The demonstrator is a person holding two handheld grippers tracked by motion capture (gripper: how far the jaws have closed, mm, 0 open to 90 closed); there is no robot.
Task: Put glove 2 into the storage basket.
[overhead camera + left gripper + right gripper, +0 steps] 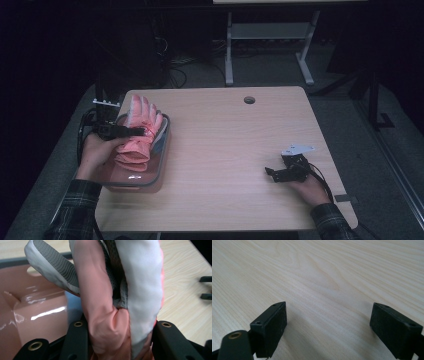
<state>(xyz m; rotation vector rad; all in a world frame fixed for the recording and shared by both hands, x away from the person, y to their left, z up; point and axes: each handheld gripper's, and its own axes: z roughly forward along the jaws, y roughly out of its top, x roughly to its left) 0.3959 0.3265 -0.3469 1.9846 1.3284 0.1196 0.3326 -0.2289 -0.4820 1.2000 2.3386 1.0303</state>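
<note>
A pink and white glove [138, 131] with a grey grip palm hangs over a pink plastic bin [158, 162] at the table's left edge. My left gripper [134, 131] is shut on the glove, and in the left gripper view both black jaws press into the bunched fabric of the glove [117, 315]. The bin's glossy pink wall [37, 312] lies just behind it. My right gripper [270, 173] rests low at the table's front right, open, with bare wood between its jaws [328, 322].
The wooden table [235, 140] has a round cable hole [249, 100] near its far edge. Beyond it stands a white desk frame [270, 35] on a dark floor with cables. A dark tag [346, 198] sits at the table's front right corner.
</note>
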